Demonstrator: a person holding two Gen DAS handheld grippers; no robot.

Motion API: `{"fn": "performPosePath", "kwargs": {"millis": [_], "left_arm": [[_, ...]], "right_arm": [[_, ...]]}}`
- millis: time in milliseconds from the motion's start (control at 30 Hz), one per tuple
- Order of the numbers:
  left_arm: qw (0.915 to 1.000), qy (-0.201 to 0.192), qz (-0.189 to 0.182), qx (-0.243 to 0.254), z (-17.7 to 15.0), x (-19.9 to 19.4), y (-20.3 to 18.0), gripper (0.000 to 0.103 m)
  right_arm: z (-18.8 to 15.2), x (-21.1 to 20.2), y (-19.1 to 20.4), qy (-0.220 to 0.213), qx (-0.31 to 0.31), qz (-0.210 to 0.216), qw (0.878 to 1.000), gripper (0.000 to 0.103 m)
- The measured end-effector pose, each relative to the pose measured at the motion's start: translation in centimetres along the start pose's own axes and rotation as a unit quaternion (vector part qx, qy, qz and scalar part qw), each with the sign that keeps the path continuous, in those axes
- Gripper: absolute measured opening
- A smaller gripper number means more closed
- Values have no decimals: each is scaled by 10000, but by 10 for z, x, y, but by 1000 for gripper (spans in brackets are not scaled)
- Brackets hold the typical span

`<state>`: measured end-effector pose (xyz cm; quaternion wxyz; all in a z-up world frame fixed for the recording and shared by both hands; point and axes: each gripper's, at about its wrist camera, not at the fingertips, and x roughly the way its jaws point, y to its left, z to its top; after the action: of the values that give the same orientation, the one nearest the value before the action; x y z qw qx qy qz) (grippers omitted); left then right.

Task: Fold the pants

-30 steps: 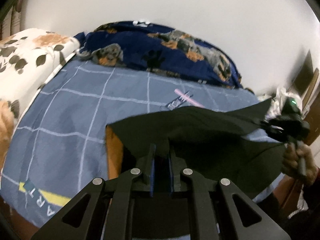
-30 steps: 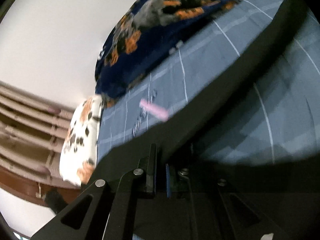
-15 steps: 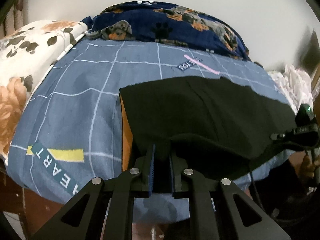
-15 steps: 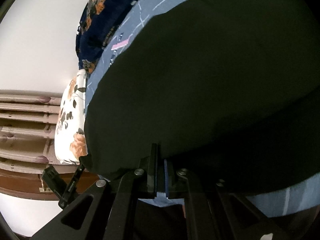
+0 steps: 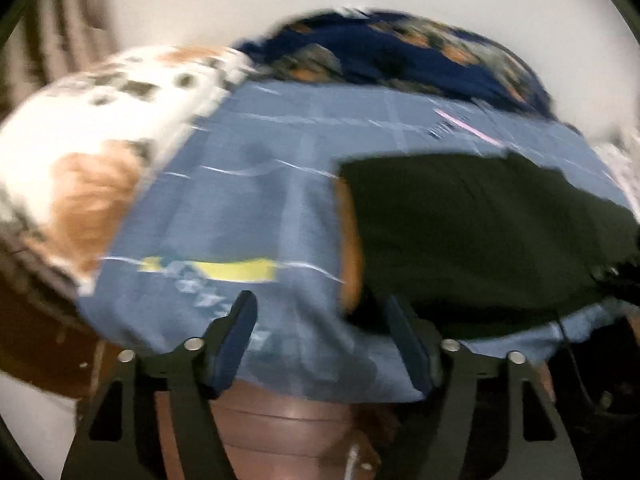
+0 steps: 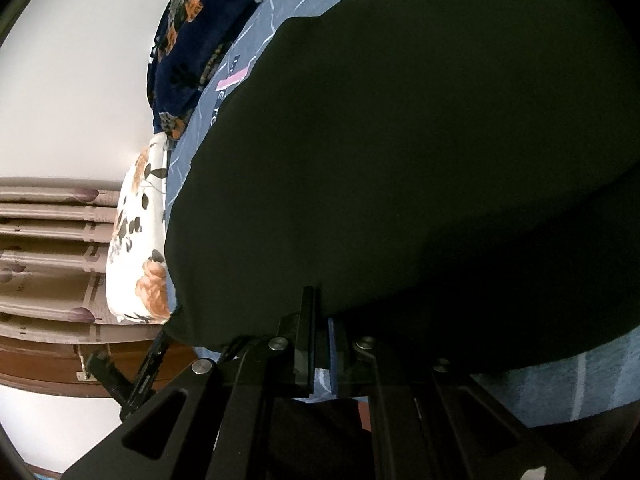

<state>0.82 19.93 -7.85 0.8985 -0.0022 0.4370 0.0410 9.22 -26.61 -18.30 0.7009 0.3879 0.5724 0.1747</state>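
The black pants (image 5: 480, 232) lie flat on the blue grid sheet (image 5: 240, 200), with an orange lining (image 5: 348, 260) showing along their left edge. My left gripper (image 5: 320, 336) is at the bed's near edge and its jaws are opening. Nothing is pressed between them; the pants' near corner lies just inside the right finger (image 5: 404, 340). This view is blurred. In the right wrist view the pants (image 6: 400, 160) fill most of the frame, and my right gripper (image 6: 322, 332) is shut on their near hem.
A white floral pillow (image 5: 100, 140) lies at the bed's left end, and a navy dog-print blanket (image 5: 400, 52) is bunched along the far side by the white wall. The brown bed frame (image 5: 40, 340) runs below the sheet. A slatted headboard (image 6: 40, 240) stands behind the pillow.
The pants came down from mid-air to lie flat on the sheet. My left gripper let go of them, spread its jaws and swung left. My right gripper sank with the hem, then held still.
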Motion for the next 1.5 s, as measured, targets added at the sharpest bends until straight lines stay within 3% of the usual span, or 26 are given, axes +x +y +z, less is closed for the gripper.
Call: {"fn": "performPosePath", "kwargs": {"millis": [100, 133, 233, 300, 400, 467, 567, 633, 700, 833, 900, 967, 1133, 1233, 1300, 1433, 1500], "left_arm": [[9991, -386, 108, -158, 11, -22, 3, 69], [9987, -475, -22, -198, 17, -29, 0, 69], [9942, -610, -866, -173, 36, -36, -28, 69], [9896, -474, -1359, 18, 46, -27, -58, 69], [9833, -18, -1763, 460, 47, 5, -106, 66], [9773, 377, -1956, 727, 40, 32, -131, 49], [9717, 1058, -2043, 533, 28, 68, -135, 39], [9703, 1035, -2165, 297, 25, 72, -129, 39], [9704, 1037, -2136, 432, 25, 72, -129, 37], [9713, 945, -2129, 475, 19, 70, -131, 35], [9719, 911, -2092, 579, 19, 70, -133, 35], [9720, 878, -2099, 591, 20, 70, -133, 35], [9714, 880, -2125, 585, 20, 74, -131, 35], [9717, 874, -2110, 612, 20, 73, -131, 35], [9716, 870, -2116, 601, 20, 74, -131, 35], [9715, 848, -2119, 644, 20, 73, -131, 35], [9715, 835, -2117, 660, 21, 73, -131, 35]], "right_arm": [[-1, 2, 0, -27, -37, 10, 10000, 6], [-1, 2, -1, -34, -39, 21, 10000, 6], [-2, 2, -3, -56, -10, 62, 10000, 5], [-3, 2, -3, -87, -21, 79, 9999, 5], [-3, 2, -5, -125, -26, 150, 9998, 6], [-4, 1, -7, -156, -35, 222, 9996, 6], [-4, -1, -13, -181, -22, 447, 9988, 7], [-3, -3, -16, -169, 17, 591, 9981, 8], [1, -10, -20, -261, 34, 617, 9977, 9], [15, -42, -43, -789, 236, 737, 9939, 19], [24, -65, -65, -1137, 478, 834, 9888, 28], [36, -89, -93, -1505, 841, 928, 9806, 29], [67, -167, -187, -2684, 1830, 1160, 9386, 30], [78, -207, -237, -3206, 2324, 1346, 9083, 25], [86, -227, -262, -3313, 2505, 1645, 8947, 25], [95, -249, -282, -3355, 2674, 1436, 8918, 18], [101, -255, -285, -3256, 2626, 1179, 9006, 9]]}}
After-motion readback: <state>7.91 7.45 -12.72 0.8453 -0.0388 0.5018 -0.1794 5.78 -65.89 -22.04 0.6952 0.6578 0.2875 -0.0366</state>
